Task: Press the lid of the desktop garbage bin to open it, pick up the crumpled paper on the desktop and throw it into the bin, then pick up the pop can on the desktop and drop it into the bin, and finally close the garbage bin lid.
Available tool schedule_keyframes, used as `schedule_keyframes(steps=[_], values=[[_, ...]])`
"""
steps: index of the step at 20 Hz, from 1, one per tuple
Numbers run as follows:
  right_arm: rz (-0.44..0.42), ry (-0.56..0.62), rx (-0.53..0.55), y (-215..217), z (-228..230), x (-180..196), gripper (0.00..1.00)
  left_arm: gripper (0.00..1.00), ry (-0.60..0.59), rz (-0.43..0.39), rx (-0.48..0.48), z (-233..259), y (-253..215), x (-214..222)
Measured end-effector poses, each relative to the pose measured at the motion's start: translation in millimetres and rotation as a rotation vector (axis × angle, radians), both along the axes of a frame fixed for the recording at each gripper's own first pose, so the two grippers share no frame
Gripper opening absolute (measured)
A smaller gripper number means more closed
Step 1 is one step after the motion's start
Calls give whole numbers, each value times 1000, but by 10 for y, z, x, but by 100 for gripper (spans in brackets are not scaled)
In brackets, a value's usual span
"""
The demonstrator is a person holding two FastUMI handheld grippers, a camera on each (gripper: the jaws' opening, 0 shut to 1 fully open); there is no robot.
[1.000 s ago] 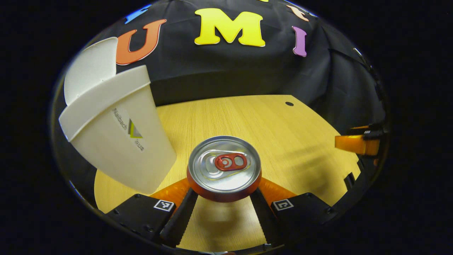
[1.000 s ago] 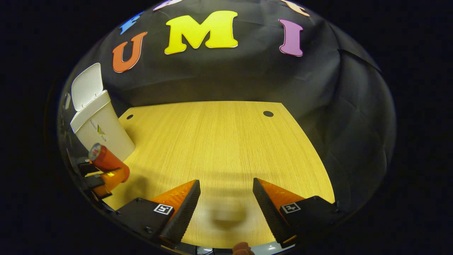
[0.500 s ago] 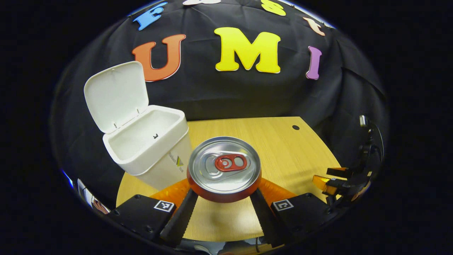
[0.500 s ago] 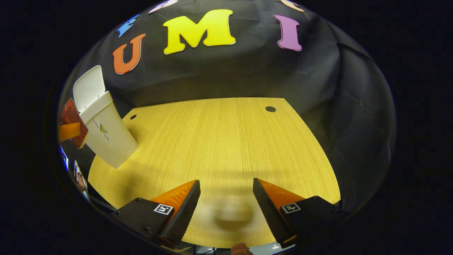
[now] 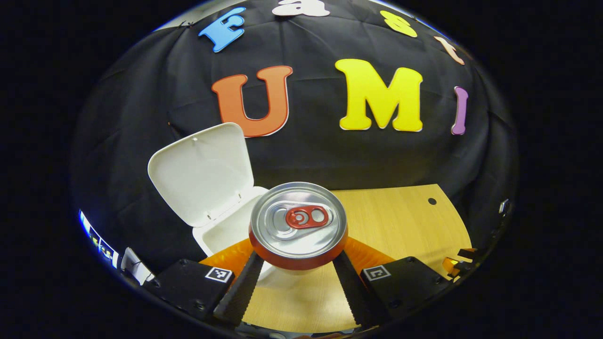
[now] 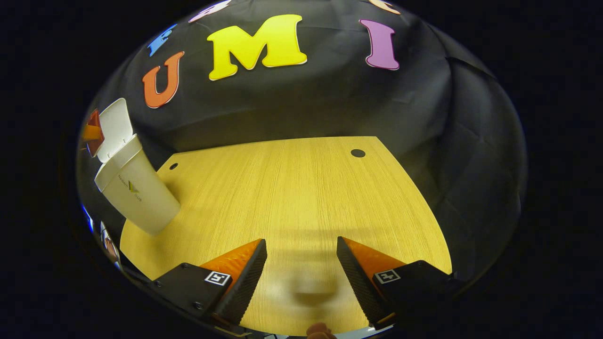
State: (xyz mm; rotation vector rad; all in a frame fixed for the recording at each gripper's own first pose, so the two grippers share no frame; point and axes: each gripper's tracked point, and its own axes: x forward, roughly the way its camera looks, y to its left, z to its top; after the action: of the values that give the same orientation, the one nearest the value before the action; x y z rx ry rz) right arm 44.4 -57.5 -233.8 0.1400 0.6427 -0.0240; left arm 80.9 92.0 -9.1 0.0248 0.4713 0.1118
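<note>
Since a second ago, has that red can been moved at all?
Yes. In the right gripper view the pop can has risen from beside the bin's base to beside its open lid, gripped by the left gripper.

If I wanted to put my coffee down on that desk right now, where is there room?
Nearly the whole wooden desktop is bare, from the white bin at its left edge across to the far-right hole. The crowded spot is above the bin, where the left gripper holds the pop can by the open lid.
</note>
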Motion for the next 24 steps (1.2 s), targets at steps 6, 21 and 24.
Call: schedule_keyframes(steps=[6, 21, 24], values=[[-42, 30, -39, -90, -59, -130, 94, 85, 61, 133, -28, -334, 650, 531], [-65, 101, -47, -254, -275, -205, 93, 88, 141, 238, -159, -978, 820, 745], [-33, 96, -29, -167, -276, -114, 94, 88, 78, 227, -119, -744, 790, 693]])
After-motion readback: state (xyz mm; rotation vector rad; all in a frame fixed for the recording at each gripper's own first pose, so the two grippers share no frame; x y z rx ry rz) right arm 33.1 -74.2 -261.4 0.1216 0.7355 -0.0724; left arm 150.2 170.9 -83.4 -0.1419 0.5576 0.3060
